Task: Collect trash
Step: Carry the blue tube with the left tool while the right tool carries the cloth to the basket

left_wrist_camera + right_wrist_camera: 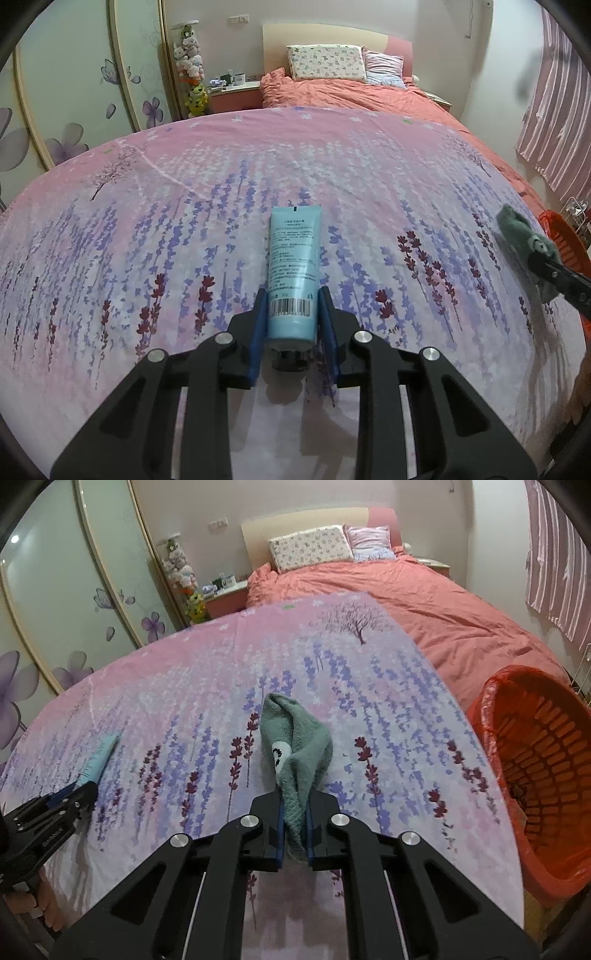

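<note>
The left gripper (293, 314) clamped a smooth blue plastic tube (293, 258), while the right gripper (294, 823) pinched a fluffy, crumpled green cloth (295, 746) above the floral bedsheet (184, 701).

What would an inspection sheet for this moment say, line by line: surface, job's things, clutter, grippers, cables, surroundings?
Surface: floral bedsheet, flat.
Job's things: blue tube and green cloth, both gripped; orange bin beside the bed's right edge.
Clutter: nothing seen on the sheet.
Grippers: left gripper shut on the tube's cap end; right gripper shut on the cloth.
Cables: nothing seen.
Surroundings: pillows, plush toys, flowered wardrobe doors, striped curtain.
</note>
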`<state>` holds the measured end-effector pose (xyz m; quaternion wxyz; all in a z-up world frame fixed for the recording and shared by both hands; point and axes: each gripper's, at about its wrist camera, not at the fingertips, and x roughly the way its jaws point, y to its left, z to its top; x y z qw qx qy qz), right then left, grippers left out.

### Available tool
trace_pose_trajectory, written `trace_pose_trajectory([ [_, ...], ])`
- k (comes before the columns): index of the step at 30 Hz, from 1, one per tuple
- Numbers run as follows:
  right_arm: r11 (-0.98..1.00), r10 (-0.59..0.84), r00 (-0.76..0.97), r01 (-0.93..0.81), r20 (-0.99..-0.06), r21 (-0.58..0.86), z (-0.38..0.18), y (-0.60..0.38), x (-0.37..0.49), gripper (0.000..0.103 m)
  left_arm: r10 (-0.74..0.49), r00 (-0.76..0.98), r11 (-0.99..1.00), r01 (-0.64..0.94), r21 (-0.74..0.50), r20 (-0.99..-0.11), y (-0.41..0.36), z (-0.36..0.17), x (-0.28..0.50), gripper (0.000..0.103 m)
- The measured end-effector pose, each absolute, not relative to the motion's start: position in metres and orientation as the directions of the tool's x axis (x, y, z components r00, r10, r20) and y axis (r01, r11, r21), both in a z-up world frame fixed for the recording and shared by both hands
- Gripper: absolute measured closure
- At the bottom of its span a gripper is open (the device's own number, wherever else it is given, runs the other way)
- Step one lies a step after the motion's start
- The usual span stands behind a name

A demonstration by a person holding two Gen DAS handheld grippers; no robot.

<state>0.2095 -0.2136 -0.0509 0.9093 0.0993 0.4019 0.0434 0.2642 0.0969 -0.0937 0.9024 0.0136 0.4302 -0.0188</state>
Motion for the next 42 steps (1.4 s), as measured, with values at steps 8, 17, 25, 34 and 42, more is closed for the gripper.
trace_pose_trajectory([
  [8,0.974,0.154,0.731,-0.001,-0.665,0.225,-0.018,-0.222,0.193,0.095,-0.013,0.664,0.999,0.041,0.018,-0.747,0.093,-0.066,0.253,0.076],
  [17,0.975,0.133,0.792,0.003,-0.597,0.221,0.017,-0.236,0.167,0.095,-0.031,0.729,0.996,0.081,0.041,-0.684,0.065,-0.014,0.232,0.076],
  [25,0.976,0.098,0.825,0.029,-0.556,0.216,0.032,-0.259,0.144,0.095,-0.087,0.759,0.988,0.15,0.043,-0.645,0.022,0.019,0.213,0.076],
  [34,0.967,0.048,0.845,0.095,-0.533,0.237,0.037,-0.301,0.126,0.095,-0.221,0.747,0.959,0.283,-0.001,-0.627,-0.046,0.04,0.2,0.076],
  [42,0.945,-0.013,0.845,0.185,-0.534,0.271,0.03,-0.358,0.121,0.095,-0.363,0.686,0.906,0.419,-0.065,-0.631,-0.121,0.038,0.197,0.076],
])
